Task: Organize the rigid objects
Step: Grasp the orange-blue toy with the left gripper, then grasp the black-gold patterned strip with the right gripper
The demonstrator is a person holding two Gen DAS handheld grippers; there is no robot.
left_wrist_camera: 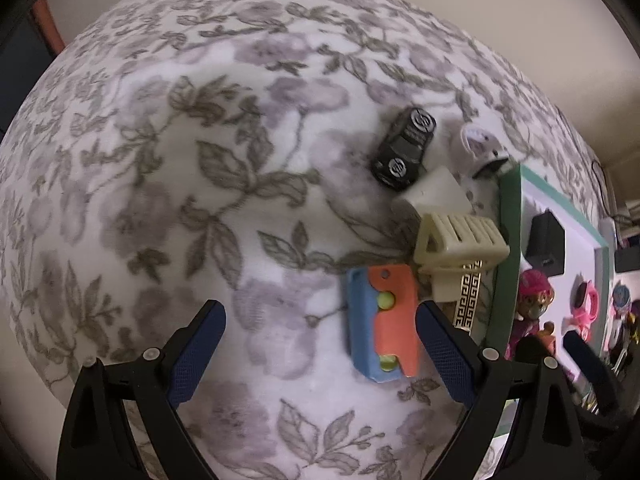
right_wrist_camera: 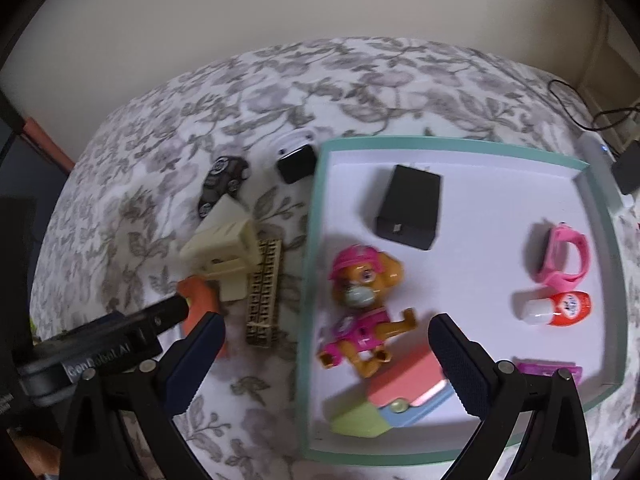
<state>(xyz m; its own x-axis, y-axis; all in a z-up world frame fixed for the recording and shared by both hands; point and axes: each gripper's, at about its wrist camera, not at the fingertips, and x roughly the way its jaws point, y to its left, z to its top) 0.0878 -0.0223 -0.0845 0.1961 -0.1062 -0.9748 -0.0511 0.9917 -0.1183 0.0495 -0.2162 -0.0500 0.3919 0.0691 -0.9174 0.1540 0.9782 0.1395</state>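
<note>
My left gripper (left_wrist_camera: 320, 356) is open just above the floral cloth. A blue and orange toy (left_wrist_camera: 380, 324) lies flat between its fingers, close to the right one. Beyond it are a cream hair clip (left_wrist_camera: 460, 240), a gold patterned bar (left_wrist_camera: 468, 300), a white block (left_wrist_camera: 436, 192) and a black toy car (left_wrist_camera: 404, 148). My right gripper (right_wrist_camera: 328, 360) hangs open and empty over the green-rimmed tray (right_wrist_camera: 316, 240). A pink dog figure (right_wrist_camera: 360, 304) and a pastel box (right_wrist_camera: 396, 400) lie under it. The tray also holds a black box (right_wrist_camera: 408, 208), a pink watch (right_wrist_camera: 564, 256) and a red and white egg (right_wrist_camera: 552, 306).
A black and white device (right_wrist_camera: 296, 160) sits by the tray's far left corner. A purple item (right_wrist_camera: 548, 370) lies in the tray's near right corner. Cables and a white power strip (right_wrist_camera: 600, 156) run along the cloth's right edge. A cream wall rises behind.
</note>
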